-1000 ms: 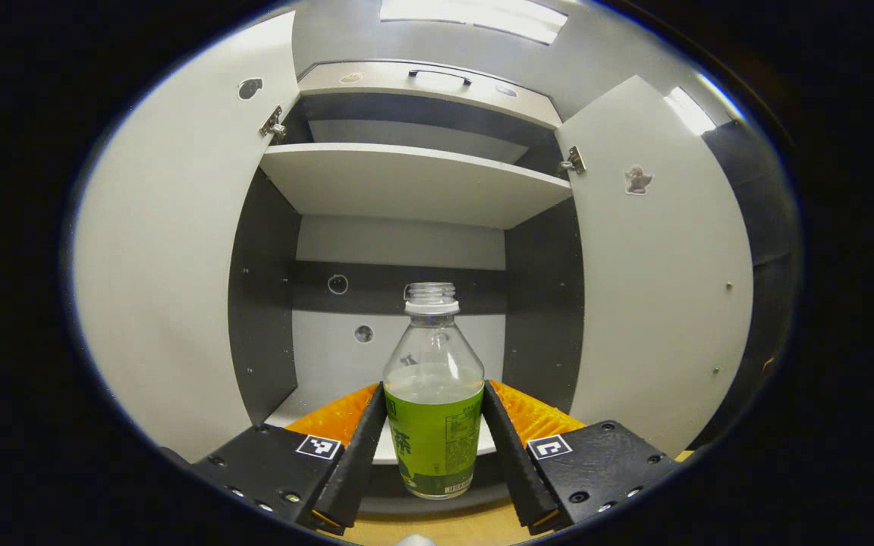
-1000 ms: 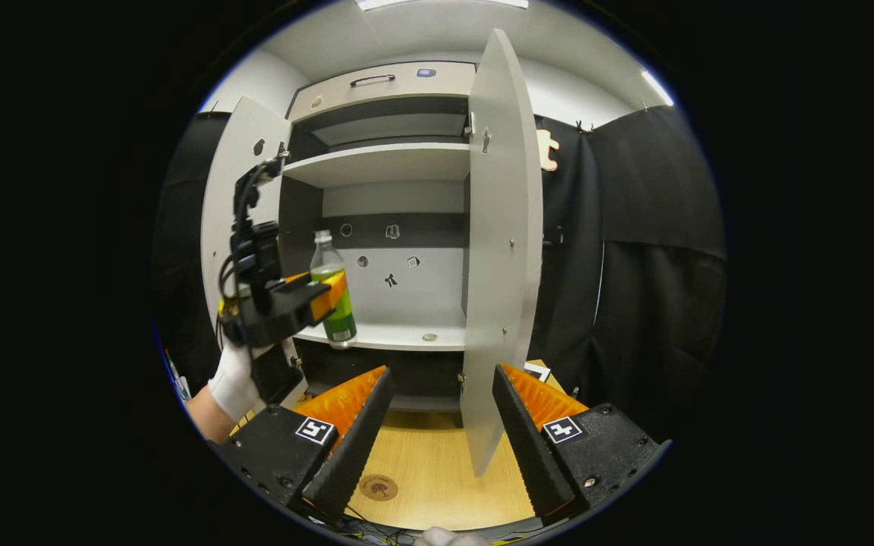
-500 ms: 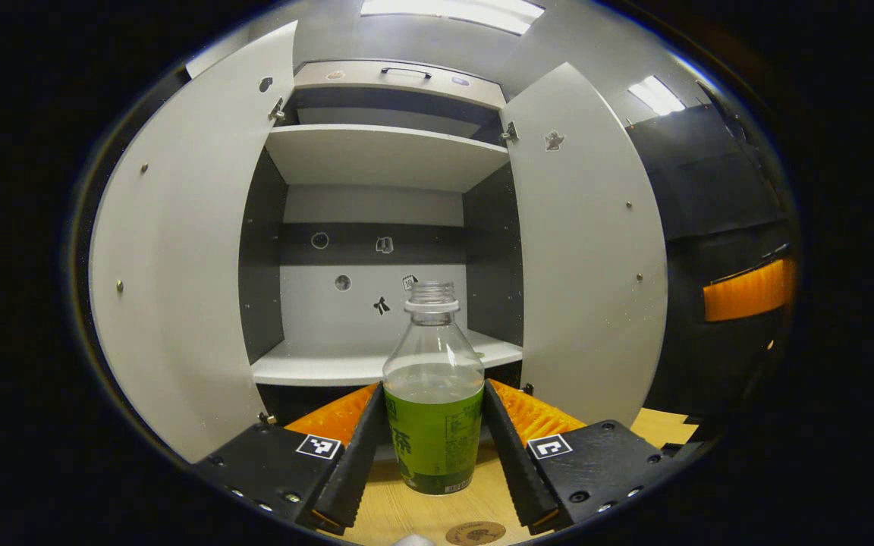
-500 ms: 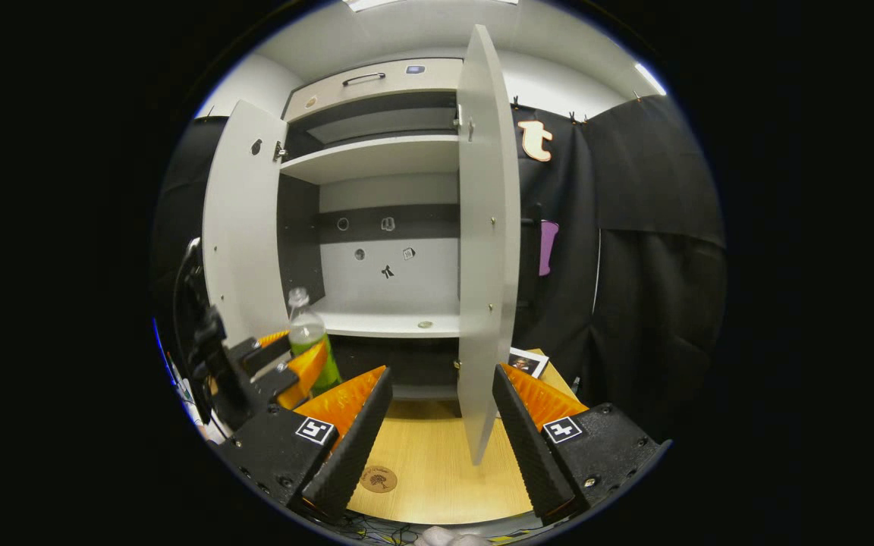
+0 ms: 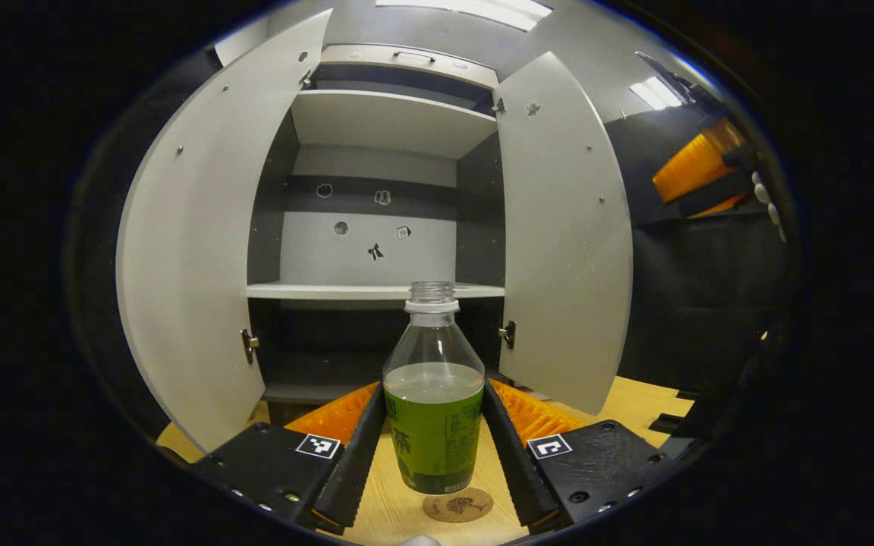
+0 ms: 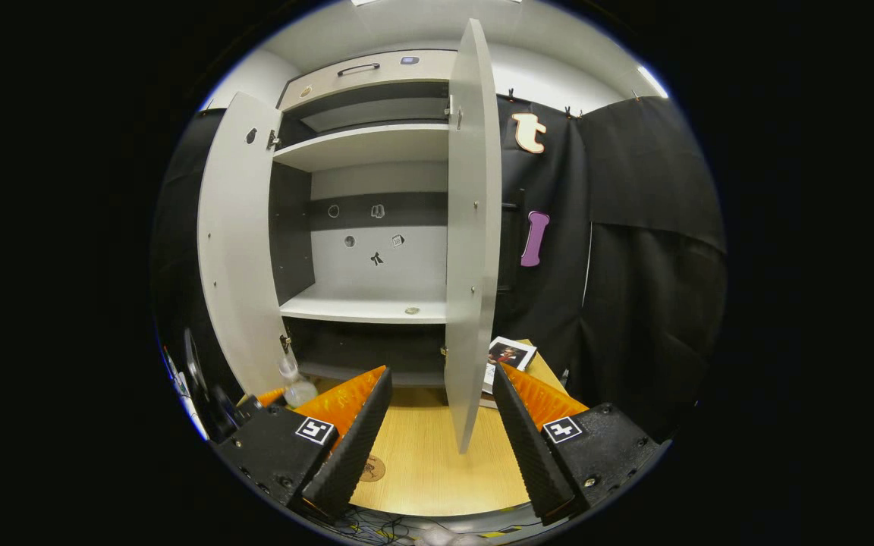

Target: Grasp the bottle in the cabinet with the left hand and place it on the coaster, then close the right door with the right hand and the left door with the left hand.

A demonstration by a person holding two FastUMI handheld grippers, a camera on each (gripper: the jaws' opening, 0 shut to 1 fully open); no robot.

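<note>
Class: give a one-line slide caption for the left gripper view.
Left gripper holds the bottle just above the coaster.

We count one bottle [image 5: 433, 394], one coaster [image 5: 457, 504] and one cabinet [image 6: 365, 197]. The cabinet has two doors, a left door [image 5: 194, 258] and a right door [image 5: 562, 243], both open. Inside it we see two shelves, an upper shelf [image 6: 361, 144] and a lower shelf [image 6: 365, 309]. We count two grippers: the left gripper [image 5: 434, 447] and the right gripper [image 6: 437, 432]. One photo card [image 6: 509, 355] lies on the one worktop [image 6: 422, 462]. On the cabinet's back panel we make out five small stickers [image 5: 375, 252].
</note>
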